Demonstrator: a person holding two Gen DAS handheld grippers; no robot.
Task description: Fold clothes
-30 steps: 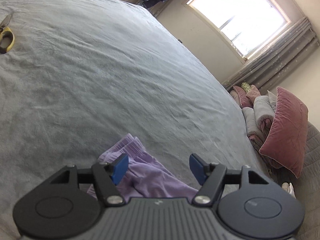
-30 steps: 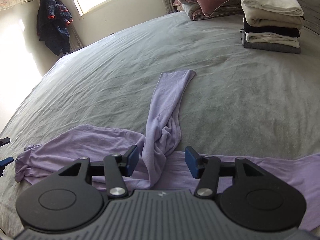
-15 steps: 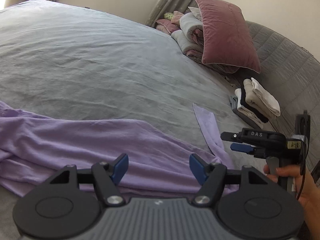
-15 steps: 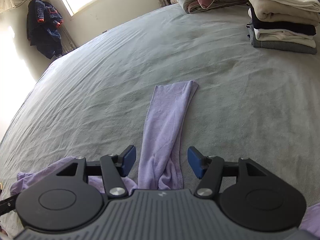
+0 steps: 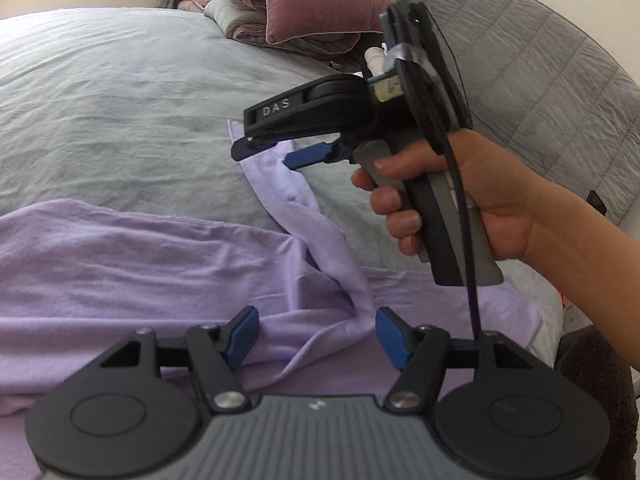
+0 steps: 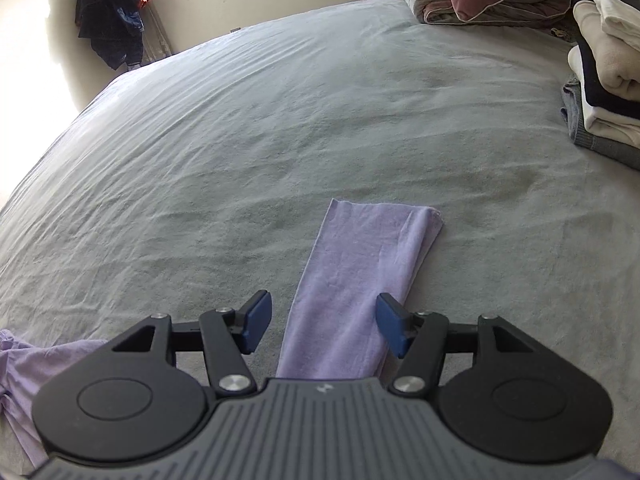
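A lilac long-sleeved shirt [image 5: 140, 260] lies spread across the near side of the grey bed [image 5: 120, 100]. One sleeve [image 5: 288, 184] runs away from the body toward the far side, twisted where it joins. My left gripper [image 5: 316, 332] hovers over the shirt near that twisted join, its jaws closing a little and pressing on nothing. My right gripper [image 5: 266, 156], held by a hand [image 5: 480, 192], hangs over the sleeve's far part. In the right wrist view the sleeve [image 6: 368, 264] lies flat below the right gripper [image 6: 320, 320], whose jaws are opening and grip no cloth.
A stack of folded clothes [image 6: 604, 92] sits at the right of the bed. Pink pillows and rolled bedding [image 5: 320, 4] lie against a grey quilted headboard [image 5: 540, 80]. A dark jacket [image 6: 112, 12] hangs by the window at the far left.
The left gripper swung right along the shirt from its far end to the sleeve join. The right gripper moved forward along the sleeve toward the cuff, and its jaws widened.
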